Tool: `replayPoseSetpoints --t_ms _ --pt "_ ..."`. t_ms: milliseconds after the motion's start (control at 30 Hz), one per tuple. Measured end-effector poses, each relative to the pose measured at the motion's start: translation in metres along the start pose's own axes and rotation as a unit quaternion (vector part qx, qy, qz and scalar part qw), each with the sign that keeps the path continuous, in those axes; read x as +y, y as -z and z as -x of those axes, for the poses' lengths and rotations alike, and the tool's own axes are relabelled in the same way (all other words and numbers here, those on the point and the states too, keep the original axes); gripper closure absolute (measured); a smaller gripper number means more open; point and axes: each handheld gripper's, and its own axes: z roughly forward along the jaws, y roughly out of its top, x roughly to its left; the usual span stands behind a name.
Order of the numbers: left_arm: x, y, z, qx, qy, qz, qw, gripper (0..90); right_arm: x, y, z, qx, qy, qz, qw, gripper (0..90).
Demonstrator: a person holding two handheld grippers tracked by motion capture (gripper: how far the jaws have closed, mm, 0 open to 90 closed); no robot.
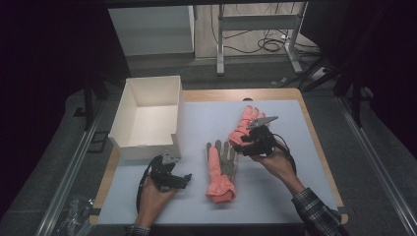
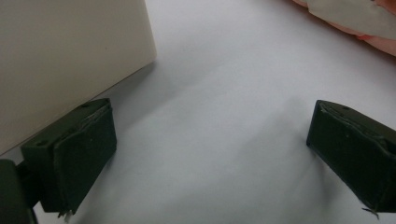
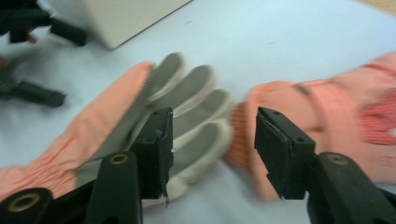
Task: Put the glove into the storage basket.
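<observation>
Hand-held grippers, two; gloves, two.

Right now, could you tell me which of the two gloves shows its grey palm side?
The nearer glove, lying mid-mat beside the box, shows grey fingers and palm. The farther glove, by the right gripper, looks all orange-pink.

Lab or test bay, dim. Wooden table under a pale mat, aluminium rails along both sides on grey carpet. At 12 o'clock, metal bench legs with loose cables on the floor; white cabinet at 11 o'clock.
</observation>
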Motion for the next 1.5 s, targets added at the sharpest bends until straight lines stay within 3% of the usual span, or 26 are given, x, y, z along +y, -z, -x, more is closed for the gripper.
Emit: replayPoseSetpoints --t_ms 67,100,133,200,300,400,733,767,967,1167,1300,1500 --pt "0.0 0.0 0.0 0.0 0.001 0.0 1.0 1.8 0.001 0.003 0.015 -0.024 -0.015 0.007 0.9996 40.5" --pt "0.0 0.0 0.0 0.0 0.001 0.0 1.0 1.8 0.001 0.003 0.015 -0.024 -0.015 0.007 0.9996 40.5" --pt "0.0 0.0 0.0 0.0 0.001 0.001 1.0 1.8 0.002 0.003 0.027 -0.04 -0.031 0.011 0.9987 38.7" --pt "0.0 0.0 0.0 0.0 0.001 0.001 1.0 1.8 0.003 0.003 0.031 -0.046 -0.037 0.012 0.9982 38.1" --pt "0.0 0.0 0.0 0.0 0.001 0.001 1.0 1.8 0.003 0.0 0.052 -0.072 -0.062 0.011 0.9954 37.8" --pt "0.0 0.0 0.0 0.0 0.001 0.001 1.0 1.8 0.006 -0.008 0.067 -0.096 -0.071 0.009 0.9928 38.4" --pt "0.0 0.0 0.0 0.0 0.001 0.001 1.0 1.8 0.01 -0.042 0.085 -0.124 -0.094 -0.006 0.9878 38.7" --pt "0.0 0.0 0.0 0.0 0.001 0.0 1.0 1.8 0.008 -0.051 0.089 -0.134 -0.1 -0.017 0.9858 35.5" --pt "0.0 0.0 0.0 0.0 0.001 0.001 1.0 1.8 0.003 -0.061 0.093 -0.125 -0.106 -0.029 0.986 39.7" --pt "0.0 0.0 0.0 0.0 0.001 0.001 1.0 1.8 0.001 -0.061 0.093 -0.103 -0.117 -0.036 0.9871 65.3" --pt "0.0 0.0 0.0 0.0 0.001 0.001 1.0 1.8 0.002 -0.059 0.091 -0.106 -0.109 -0.035 0.9877 81.6" --pt "0.0 0.0 0.0 0.0 0.001 0.001 1.0 1.8 0.004 -0.049 0.095 -0.091 -0.125 -0.028 0.9876 85.2"
